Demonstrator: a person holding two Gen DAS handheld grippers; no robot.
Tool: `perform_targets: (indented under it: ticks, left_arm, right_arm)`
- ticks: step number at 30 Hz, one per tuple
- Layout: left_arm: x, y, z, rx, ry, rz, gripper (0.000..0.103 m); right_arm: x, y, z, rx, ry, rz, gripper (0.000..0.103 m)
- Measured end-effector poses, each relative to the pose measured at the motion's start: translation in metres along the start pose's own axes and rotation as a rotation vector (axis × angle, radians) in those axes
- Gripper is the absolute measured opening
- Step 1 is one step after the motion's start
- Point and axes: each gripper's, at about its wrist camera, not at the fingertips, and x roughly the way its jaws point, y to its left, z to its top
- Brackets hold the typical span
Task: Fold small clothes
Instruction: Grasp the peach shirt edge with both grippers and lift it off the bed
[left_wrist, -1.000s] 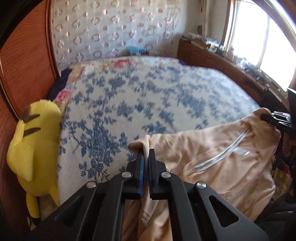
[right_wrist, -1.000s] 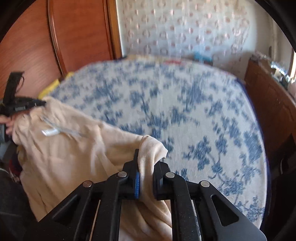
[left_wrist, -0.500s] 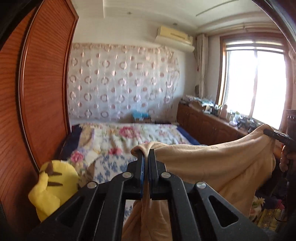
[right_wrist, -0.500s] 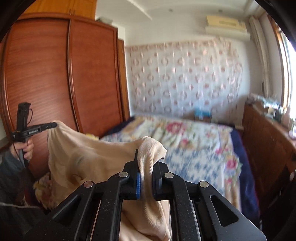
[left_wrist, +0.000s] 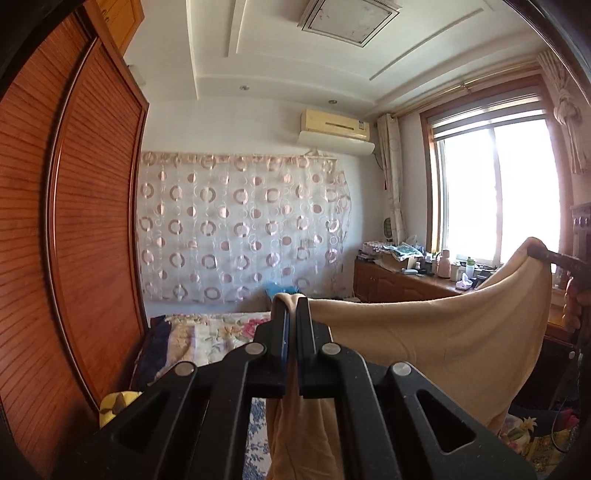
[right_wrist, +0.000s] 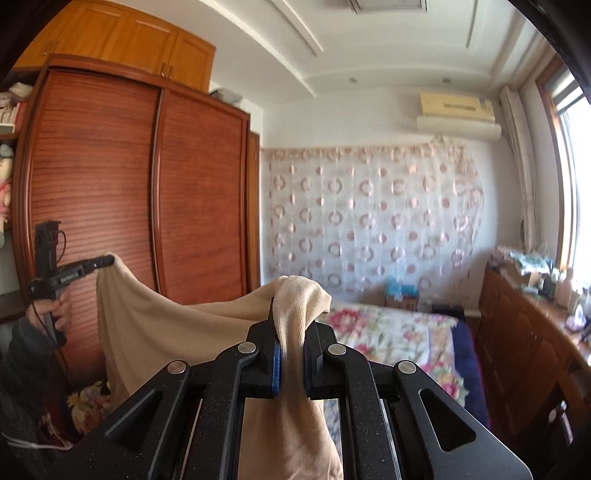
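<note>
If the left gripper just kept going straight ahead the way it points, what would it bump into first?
Probably nothing close: beyond the left gripper, shut on the beige knit garment, is open air, then likely the sheer circle-patterned curtain. Depth is unclear.

big reddish wood wardrobe (right_wrist: 140, 206) on the left, sheer curtain with ring pattern (left_wrist: 240, 229) across the back wall, AC unit (left_wrist: 336, 129) above it, floral bedspread (right_wrist: 391, 332) on the bed, yellow plush toy (left_wrist: 114, 404) beside the wardrobe, bright window (left_wrist: 495, 192), cluttered wooden sideboard (left_wrist: 402, 284) under it

Bright daylight from blown-out window (left_wrist: 495, 192); fisheye edges curved, dark corners.
</note>
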Motion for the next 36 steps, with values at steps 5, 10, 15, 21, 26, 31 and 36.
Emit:
perform_targets:
  ticks: [5, 10, 15, 21, 26, 31, 36]
  left_arm:
    - [-0.007, 0.001, 0.035, 0.033, -0.071, 0.011, 0.000]
    - [0.000, 0.002, 0.057, 0.064, -0.105, 0.048, 0.000]
    - [0.048, 0.014, 0.051, 0.071, -0.052, 0.096, 0.000]
    - [0.135, 0.026, 0.010, 0.072, 0.073, 0.147, 0.000]
    - [0.218, 0.034, -0.058, 0.074, 0.218, 0.180, 0.000]
    - [0.275, 0.031, -0.124, 0.057, 0.379, 0.176, 0.001]
    - [0.292, 0.016, -0.155, 0.058, 0.433, 0.176, 0.001]
  right_arm:
    - [-0.008, 0.005, 0.038, -0.047, -0.059, -0.018, 0.006]
    - [-0.005, 0.002, 0.078, -0.104, -0.091, -0.077, 0.006]
    - [0.034, -0.019, 0.088, -0.115, -0.029, -0.145, 0.006]
    - [0.123, -0.055, 0.055, -0.087, 0.113, -0.186, 0.006]
    - [0.204, -0.085, -0.011, -0.035, 0.253, -0.207, 0.006]
    - [0.278, -0.113, -0.092, 0.000, 0.421, -0.248, 0.006]
    - [0.315, -0.124, -0.150, 0.026, 0.552, -0.283, 0.006]
